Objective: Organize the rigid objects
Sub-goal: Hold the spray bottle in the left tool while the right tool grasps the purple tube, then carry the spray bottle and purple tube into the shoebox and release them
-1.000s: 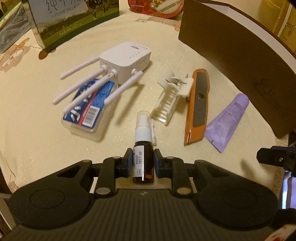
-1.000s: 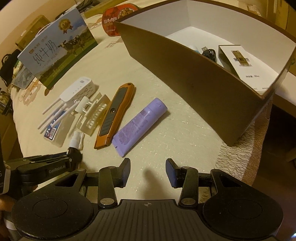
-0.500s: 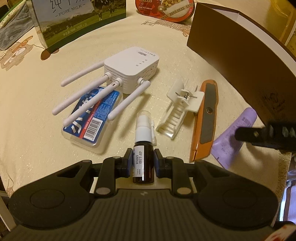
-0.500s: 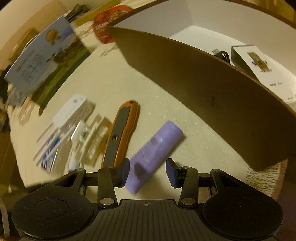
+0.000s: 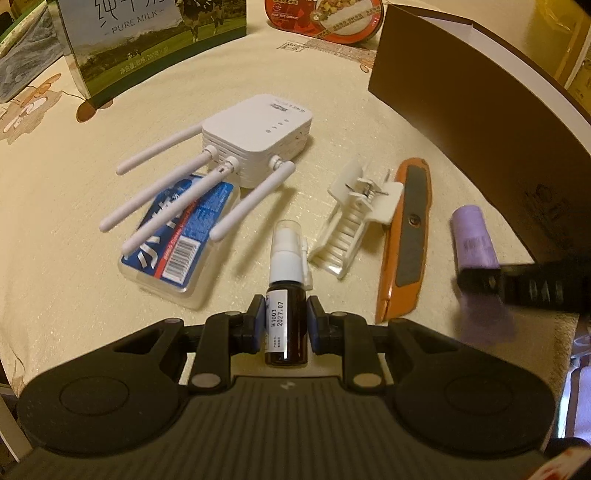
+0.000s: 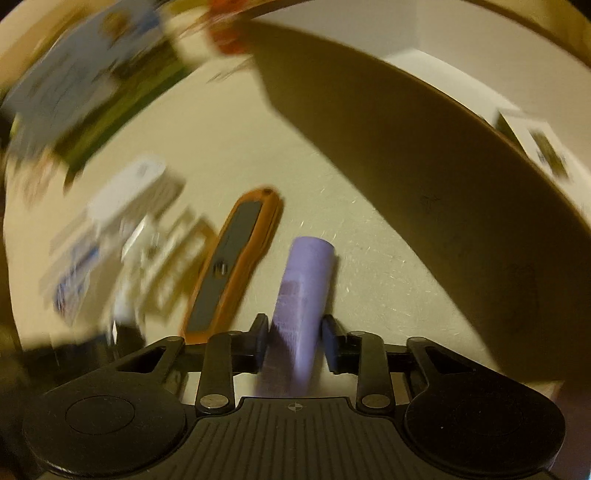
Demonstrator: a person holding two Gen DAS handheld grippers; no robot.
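My left gripper (image 5: 284, 325) is shut on a small brown spray bottle (image 5: 286, 317) with a white nozzle, held above the cream tablecloth. My right gripper (image 6: 295, 339) straddles the purple tube (image 6: 304, 280), its jaws close to the tube's sides with small gaps; the view is blurred. The tube (image 5: 474, 236) and a right fingertip (image 5: 480, 282) also show in the left wrist view. An orange utility knife (image 5: 406, 240), a white clip (image 5: 354, 218), a white router (image 5: 255, 136) with antennas and a blue-labelled clear case (image 5: 177, 240) lie on the cloth. The brown box (image 5: 480, 110) stands at right.
A milk carton box (image 5: 147, 37) and a red food bowl (image 5: 325, 18) stand at the far edge. The brown box (image 6: 406, 166) has a white inside holding a small packet (image 6: 543, 147). The table edge lies near right.
My right gripper has moved forward and down until the purple tube lies between its fingers, and the jaws have narrowed. My left gripper keeps the spray bottle and has drifted slightly.
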